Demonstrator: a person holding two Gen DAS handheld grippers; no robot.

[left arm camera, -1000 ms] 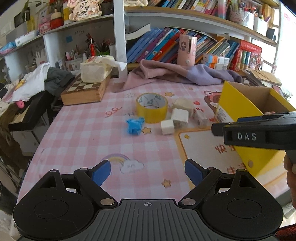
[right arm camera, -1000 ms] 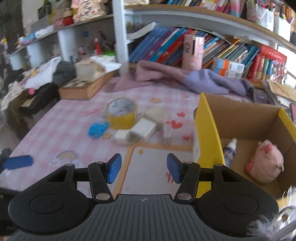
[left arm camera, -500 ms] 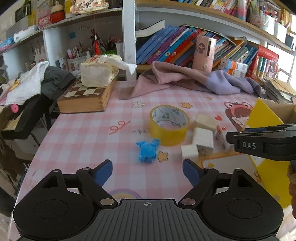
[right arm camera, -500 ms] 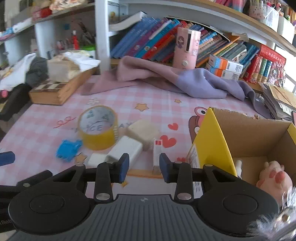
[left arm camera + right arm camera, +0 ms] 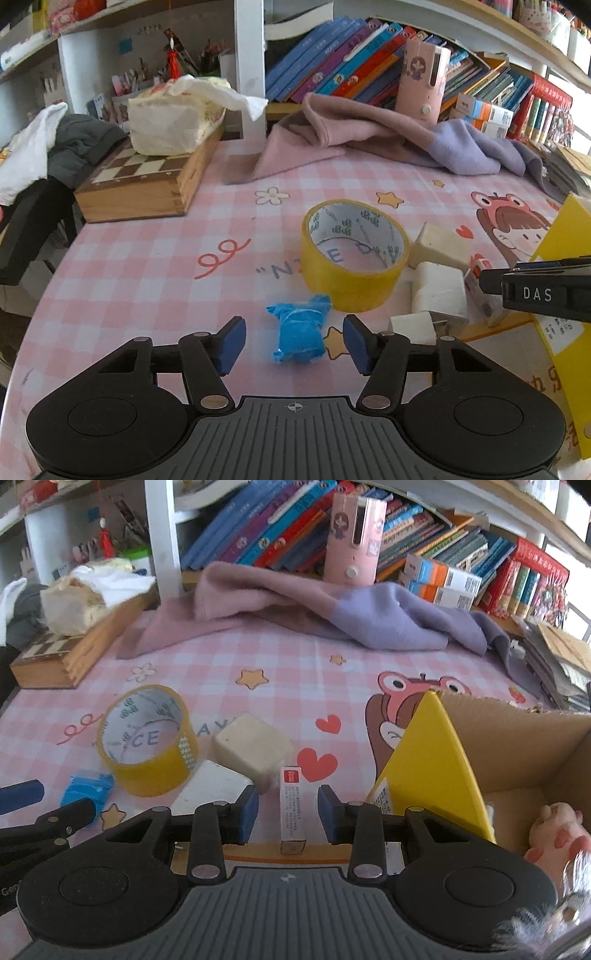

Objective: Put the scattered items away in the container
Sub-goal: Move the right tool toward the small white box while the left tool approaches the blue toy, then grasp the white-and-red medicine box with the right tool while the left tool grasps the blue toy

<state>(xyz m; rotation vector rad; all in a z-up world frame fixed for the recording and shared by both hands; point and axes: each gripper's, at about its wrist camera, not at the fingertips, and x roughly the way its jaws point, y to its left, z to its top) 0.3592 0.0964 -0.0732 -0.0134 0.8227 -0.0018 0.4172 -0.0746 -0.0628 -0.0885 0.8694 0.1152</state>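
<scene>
Just between the parted pads of the left tool (image 5: pixel 294 341), whose jaws have been closing, a crumpled blue wrapper (image 5: pixel 299 338) is seen untouched, while a slim white carton with a red label (image 5: pixel 292 805) lies between the right tool (image 5: pixel 288 812), also apart and clear of it. Both are flanked by a yellow tape roll (image 5: pixel 354 254) printed with small logos, white blocks (image 5: pixel 253 749) and the yellow cardboard box (image 5: pixel 428 760). A pink checked tabletop (image 5: pixel 147 266) with stars and hearts is backed by crowded bookshelves (image 5: pixel 280 528); "DAS" is read on the right tool's side in the left view.
</scene>
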